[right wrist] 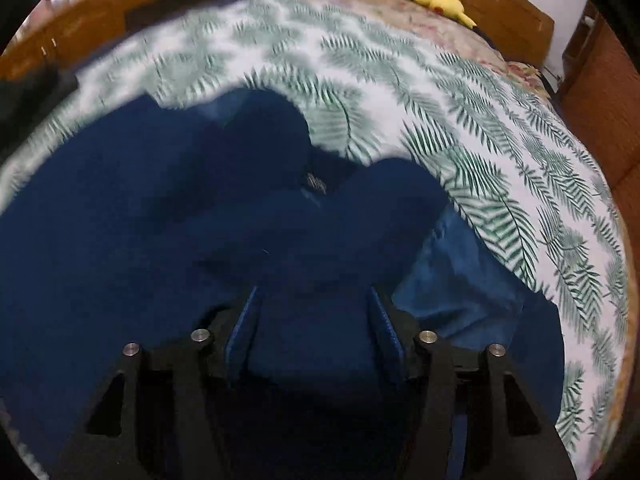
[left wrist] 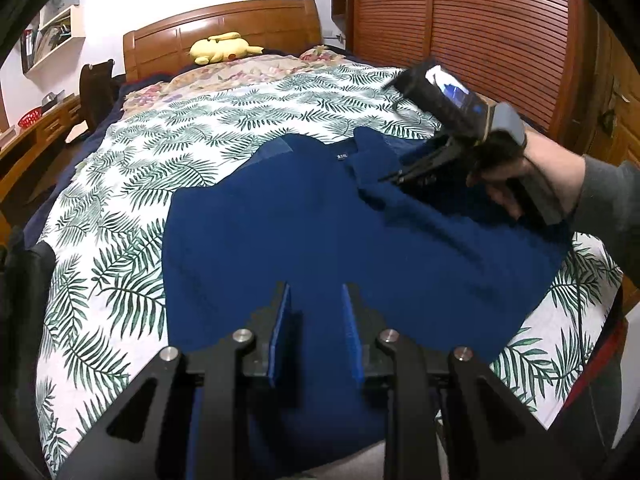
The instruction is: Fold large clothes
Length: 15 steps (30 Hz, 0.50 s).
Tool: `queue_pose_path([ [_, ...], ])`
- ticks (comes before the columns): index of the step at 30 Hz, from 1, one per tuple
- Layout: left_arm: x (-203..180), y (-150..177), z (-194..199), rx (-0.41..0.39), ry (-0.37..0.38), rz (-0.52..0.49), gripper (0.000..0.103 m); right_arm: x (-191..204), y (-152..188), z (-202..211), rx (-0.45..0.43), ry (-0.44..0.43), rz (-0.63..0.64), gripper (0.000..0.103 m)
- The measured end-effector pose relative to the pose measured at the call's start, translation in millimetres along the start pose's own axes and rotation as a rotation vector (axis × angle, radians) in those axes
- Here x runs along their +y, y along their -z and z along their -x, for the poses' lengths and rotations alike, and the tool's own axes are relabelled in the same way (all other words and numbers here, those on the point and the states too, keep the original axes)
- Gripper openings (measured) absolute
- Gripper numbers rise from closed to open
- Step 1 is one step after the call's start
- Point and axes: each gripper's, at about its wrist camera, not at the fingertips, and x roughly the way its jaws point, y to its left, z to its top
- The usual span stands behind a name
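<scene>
A large dark blue garment (left wrist: 320, 232) lies spread on the leaf-print bedspread (left wrist: 180, 140), collar and size label (left wrist: 343, 156) toward the headboard. My left gripper (left wrist: 316, 292) is open and empty, hovering over the garment's near hem. The right gripper (left wrist: 390, 177) shows in the left wrist view, held in a hand at the right, its fingertips close together by the collar; whether it pinches cloth I cannot tell there. In the right wrist view the right gripper (right wrist: 314, 294) has its blue pads wide apart over the blue garment (right wrist: 160, 220), nothing between them.
A yellow plush toy (left wrist: 222, 48) lies by the wooden headboard (left wrist: 224, 24). A floral pillow (left wrist: 240, 72) is at the bed's far end. A slatted wooden wardrobe (left wrist: 480, 32) stands at right, a desk and chair (left wrist: 94, 88) at left.
</scene>
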Motion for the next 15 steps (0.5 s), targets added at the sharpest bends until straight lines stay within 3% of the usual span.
queue_pose_path([
  [7,-2.0,-1.8,-0.2,-0.003,0.005,-0.004,0.024,-20.3,-4.3,-6.0,-0.007,0.016,-0.036,0.066],
  [12,-3.0,-2.2,-0.9,-0.002,0.003,-0.007,0.024,-28.1,-14.1,-14.9,0.02,-0.045,-0.065,0.066],
  [14,-1.5,-2.0,-1.4,0.002,0.001,-0.003,0.024,-21.2,-14.9,-14.6,0.034,-0.061,-0.032,0.052],
  [15,-0.8,-2.1,-1.3,0.002,0.0,-0.001,0.024,-15.8,-15.6,-12.8,0.04,-0.058,0.0,0.029],
])
